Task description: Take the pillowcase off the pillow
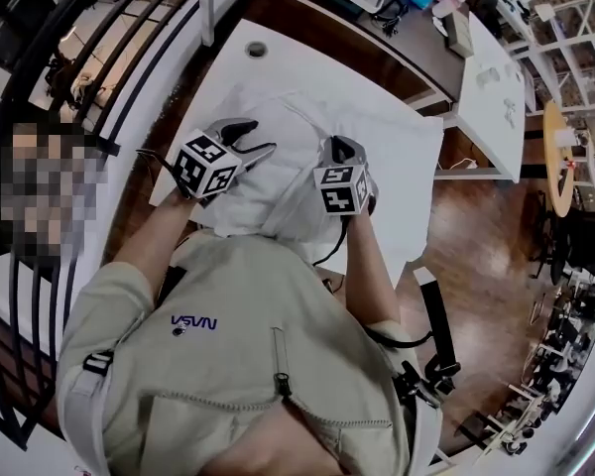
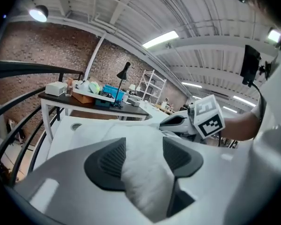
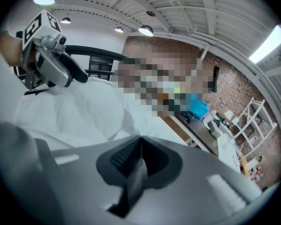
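Observation:
A white pillow in its white pillowcase lies on a white table right in front of me. My left gripper is at the pillow's near left part. In the left gripper view its jaws stand apart, open, and a bulge of the white pillowcase lies between the pads. My right gripper rests on the near right part of the pillow. It is shut on a thin fold of pillowcase cloth. Each gripper shows in the other's view: the left one, the right one.
A black railing curves along the table's left side. A dark desk with a blue box and a lamp stands behind the table. Another white table is at the right, with wooden floor beside it. A round hole marks the tabletop's far end.

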Demonstrator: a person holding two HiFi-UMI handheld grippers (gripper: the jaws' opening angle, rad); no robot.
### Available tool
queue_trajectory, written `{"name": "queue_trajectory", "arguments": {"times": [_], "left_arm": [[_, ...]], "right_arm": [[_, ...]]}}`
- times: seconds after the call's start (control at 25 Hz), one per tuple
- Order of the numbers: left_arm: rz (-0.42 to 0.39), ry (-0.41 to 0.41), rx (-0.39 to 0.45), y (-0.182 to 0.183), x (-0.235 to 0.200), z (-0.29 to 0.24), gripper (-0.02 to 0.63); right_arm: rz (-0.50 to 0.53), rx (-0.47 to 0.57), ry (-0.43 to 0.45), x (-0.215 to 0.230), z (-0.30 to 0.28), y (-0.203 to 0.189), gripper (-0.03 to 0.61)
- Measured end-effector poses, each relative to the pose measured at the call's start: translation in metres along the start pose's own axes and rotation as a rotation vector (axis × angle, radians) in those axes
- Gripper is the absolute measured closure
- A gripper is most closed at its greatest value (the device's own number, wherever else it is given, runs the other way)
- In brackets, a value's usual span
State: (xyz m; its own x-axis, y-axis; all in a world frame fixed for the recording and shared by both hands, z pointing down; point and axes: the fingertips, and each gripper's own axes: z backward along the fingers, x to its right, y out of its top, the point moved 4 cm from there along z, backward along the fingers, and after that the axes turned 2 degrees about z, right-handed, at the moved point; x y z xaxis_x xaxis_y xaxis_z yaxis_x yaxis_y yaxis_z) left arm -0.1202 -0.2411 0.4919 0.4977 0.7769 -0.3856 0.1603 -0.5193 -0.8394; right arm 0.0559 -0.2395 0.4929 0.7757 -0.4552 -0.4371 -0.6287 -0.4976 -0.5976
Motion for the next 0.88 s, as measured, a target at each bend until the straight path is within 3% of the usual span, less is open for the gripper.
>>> {"name": "queue_trajectory", "arguments": {"times": [0.16, 0.28, 0.36, 0.44, 0.56, 0.68, 0.76, 0.88], "left_arm": [[-0.009, 0.101, -0.059, -0.009, -0.025, -0.014, 0.305], [0.03, 0.143, -0.087, -0.009, -0.053, -0.019, 0.18], [0.11, 0.108, -0.079, -0.007, -0.063, -0.021, 0.135], [0.189, 0.028, -0.072, -0.004, -0.063, -0.024, 0.144], [0.211, -0.056, -0.063, -0.004, -0.051, -0.024, 0.332], [0.155, -0.048, -0.044, -0.001, -0.033, -0.018, 0.486], [0.102, -0.021, -0.026, 0.001, -0.021, -0.015, 0.528], [0.014, 0.012, -0.004, 0.004, -0.003, -0.01, 0.554]], "right_arm": [[0.009, 0.018, -0.009, 0.0, 0.003, 0.002, 0.571], [0.02, 0.021, -0.004, -0.004, 0.005, 0.003, 0.571], [0.022, 0.019, -0.004, -0.005, 0.005, 0.003, 0.571], [0.022, 0.017, 0.0, -0.006, 0.005, 0.003, 0.571], [0.018, 0.017, 0.033, -0.004, 0.009, 0.005, 0.571], [-0.036, 0.086, 0.096, 0.006, 0.024, 0.024, 0.56], [-0.048, 0.18, 0.138, 0.011, 0.039, 0.05, 0.546], [0.022, 0.298, 0.202, 0.01, 0.054, 0.096, 0.489]]}}
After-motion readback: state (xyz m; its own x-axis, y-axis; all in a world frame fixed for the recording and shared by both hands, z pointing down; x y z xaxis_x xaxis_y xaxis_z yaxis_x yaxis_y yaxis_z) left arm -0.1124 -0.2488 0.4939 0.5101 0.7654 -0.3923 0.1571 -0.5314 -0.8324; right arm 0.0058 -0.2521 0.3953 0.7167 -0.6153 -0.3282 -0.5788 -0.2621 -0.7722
